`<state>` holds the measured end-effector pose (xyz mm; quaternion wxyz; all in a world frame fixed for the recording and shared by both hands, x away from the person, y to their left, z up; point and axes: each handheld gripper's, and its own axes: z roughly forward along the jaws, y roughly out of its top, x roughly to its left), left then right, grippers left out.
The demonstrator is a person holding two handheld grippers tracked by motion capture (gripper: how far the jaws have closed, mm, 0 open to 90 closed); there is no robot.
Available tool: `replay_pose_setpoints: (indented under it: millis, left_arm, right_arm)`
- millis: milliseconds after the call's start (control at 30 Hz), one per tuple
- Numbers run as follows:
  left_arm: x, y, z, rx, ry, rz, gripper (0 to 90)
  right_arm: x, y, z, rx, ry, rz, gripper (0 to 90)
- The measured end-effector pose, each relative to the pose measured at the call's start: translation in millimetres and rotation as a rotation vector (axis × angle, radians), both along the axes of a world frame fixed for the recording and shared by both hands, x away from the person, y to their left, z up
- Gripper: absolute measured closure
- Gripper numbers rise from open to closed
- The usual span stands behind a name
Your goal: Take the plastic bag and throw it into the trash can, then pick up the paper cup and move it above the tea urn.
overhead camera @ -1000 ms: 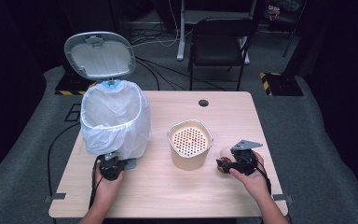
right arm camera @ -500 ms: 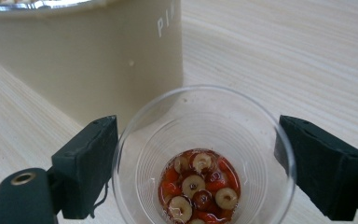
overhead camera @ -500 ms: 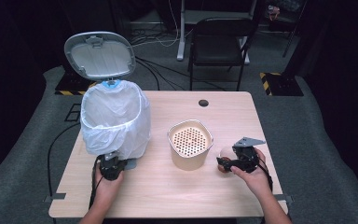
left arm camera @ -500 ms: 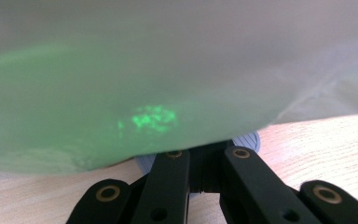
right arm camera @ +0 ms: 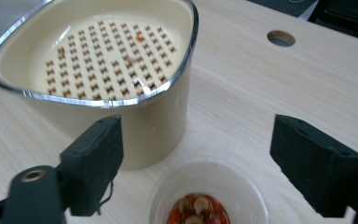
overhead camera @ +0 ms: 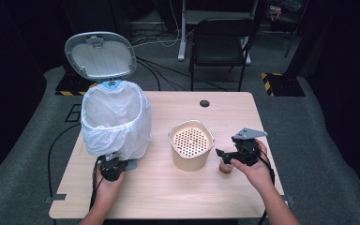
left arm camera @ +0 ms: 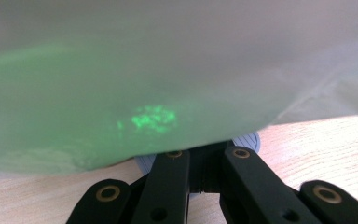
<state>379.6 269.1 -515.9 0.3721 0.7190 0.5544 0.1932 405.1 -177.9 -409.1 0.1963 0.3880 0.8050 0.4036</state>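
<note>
A white-bagged pedal bin [overhead camera: 116,123] stands at the table's left with its grey lid [overhead camera: 100,55] raised. My left gripper [overhead camera: 110,167] sits at the bin's foot, jaws shut, tips under the bag [left arm camera: 168,84] by the ribbed grey pedal [left arm camera: 248,140]. A clear plastic cup [overhead camera: 225,166] with red-orange food scraps [right arm camera: 196,212] stands on the table right of a beige perforated basket [overhead camera: 191,143]. My right gripper [overhead camera: 226,156] hovers just above the cup. Its jaws have just been closing a little but stand wide, open, with the cup below and between the pads [right arm camera: 98,154], untouched.
The basket [right arm camera: 98,56] has a shiny rim and a few crumbs on its holed floor. A round cable hole [overhead camera: 204,103] is in the tabletop at the back. A black chair [overhead camera: 218,40] stands behind the table. Cables trail off the left edge.
My right gripper has risen off the table, leaving the cup standing beneath it. The left gripper and the bin lid have stayed as they were.
</note>
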Motion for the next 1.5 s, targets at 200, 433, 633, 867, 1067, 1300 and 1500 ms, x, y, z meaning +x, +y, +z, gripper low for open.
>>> replay_pose_setpoints:
  millis: [200, 433, 633, 867, 1067, 1300, 1500]
  left_arm:
    - [-0.3, 0.2, 0.3, 0.006, 0.002, -0.004, 90.0]
    - [-0.1, -0.7, -0.1, -0.004, -0.003, 0.004, 90.0]
    - [0.0, 0.2, 0.1, 0.003, 0.001, -0.003, 90.0]
    - [-0.3, 0.7, 0.3, 0.008, 0.003, -0.007, 90.0]
    - [0.1, 0.5, 0.0, 0.004, 0.002, -0.004, 90.0]
    - [-0.1, 1.5, 0.4, 0.015, 0.006, -0.014, 90.0]
    - [-0.2, 0.8, 0.3, 0.009, 0.002, -0.008, 90.0]
  right_arm:
    - [22.1, 21.5, 19.7, 0.015, -0.004, 0.024, 49.1]
    - [41.2, 37.8, 11.1, 0.003, 0.058, 0.015, 57.3]
    - [48.5, 42.2, 0.4, -0.013, 0.122, 0.003, 72.3]
    - [49.4, 43.6, -1.7, -0.005, 0.133, -0.023, 75.3]
    - [48.2, 43.2, -1.8, -0.007, 0.125, 0.004, 77.3]
    - [33.8, 46.0, -1.5, 0.002, 0.146, 0.056, 80.9]
    - [19.3, 47.2, -1.9, 0.004, 0.145, 0.095, 81.2]
